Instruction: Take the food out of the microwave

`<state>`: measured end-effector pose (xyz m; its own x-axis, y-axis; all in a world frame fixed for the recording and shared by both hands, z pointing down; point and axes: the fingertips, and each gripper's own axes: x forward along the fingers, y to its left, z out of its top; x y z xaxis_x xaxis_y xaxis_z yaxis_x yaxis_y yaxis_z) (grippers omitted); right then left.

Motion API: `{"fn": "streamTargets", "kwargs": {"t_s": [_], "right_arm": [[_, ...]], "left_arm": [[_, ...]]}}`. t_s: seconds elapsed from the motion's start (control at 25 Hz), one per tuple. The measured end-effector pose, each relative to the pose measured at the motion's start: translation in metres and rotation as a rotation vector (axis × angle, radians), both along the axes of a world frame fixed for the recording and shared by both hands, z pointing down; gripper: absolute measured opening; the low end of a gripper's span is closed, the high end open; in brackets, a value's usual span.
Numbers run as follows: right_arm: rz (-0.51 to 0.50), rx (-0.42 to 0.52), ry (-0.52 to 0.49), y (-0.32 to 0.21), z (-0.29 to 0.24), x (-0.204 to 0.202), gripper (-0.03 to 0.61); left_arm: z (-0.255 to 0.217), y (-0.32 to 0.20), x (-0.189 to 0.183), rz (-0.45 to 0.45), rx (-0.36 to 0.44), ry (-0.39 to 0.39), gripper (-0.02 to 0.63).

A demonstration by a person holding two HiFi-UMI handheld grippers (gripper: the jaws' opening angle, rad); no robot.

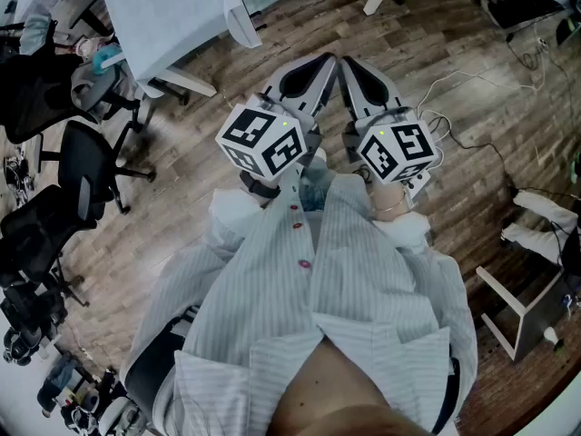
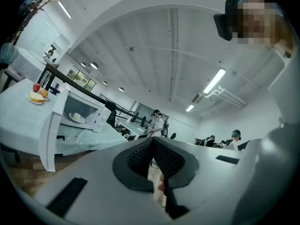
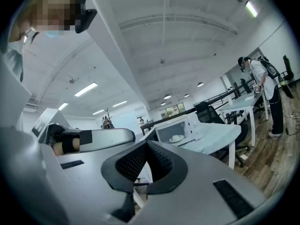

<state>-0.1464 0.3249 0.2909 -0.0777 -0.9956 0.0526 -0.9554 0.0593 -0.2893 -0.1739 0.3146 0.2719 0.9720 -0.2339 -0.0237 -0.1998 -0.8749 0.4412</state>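
A white microwave (image 3: 180, 128) stands on a table with a pale blue cloth (image 1: 163, 16), some way off from both grippers. Inside it a pale round food (image 3: 176, 138) lies on a white plate. The left gripper view shows the same microwave (image 2: 79, 109) and the plate of food (image 2: 76, 117) far to the left. My left gripper (image 1: 329, 60) and right gripper (image 1: 346, 63) are held side by side close to my chest. Both point level, are shut and hold nothing. The left gripper's jaws (image 2: 152, 142) and the right gripper's jaws (image 3: 147, 144) meet at their tips.
A plate of fruit (image 2: 37, 96) lies on the table beside the microwave. Black office chairs (image 1: 86, 166) stand to my left on the wooden floor. Cables (image 1: 472, 89) and a white frame (image 1: 517, 312) lie to my right. People (image 2: 157, 123) stand among desks in the background.
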Motion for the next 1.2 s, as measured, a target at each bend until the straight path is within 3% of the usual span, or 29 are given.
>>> {"fn": "streamTargets", "kwargs": {"t_s": [0.76,1.2], "right_arm": [[-0.042,0.017,-0.011,-0.008,0.001,0.04,0.032],[-0.084,-0.005,-0.032,-0.089,0.007,0.065,0.032]], "left_arm": [[0.01,-0.021,0.031,-0.096,-0.014,0.005,0.008],[0.011,-0.102,0.059,-0.132,-0.024,0.002,0.008]]}}
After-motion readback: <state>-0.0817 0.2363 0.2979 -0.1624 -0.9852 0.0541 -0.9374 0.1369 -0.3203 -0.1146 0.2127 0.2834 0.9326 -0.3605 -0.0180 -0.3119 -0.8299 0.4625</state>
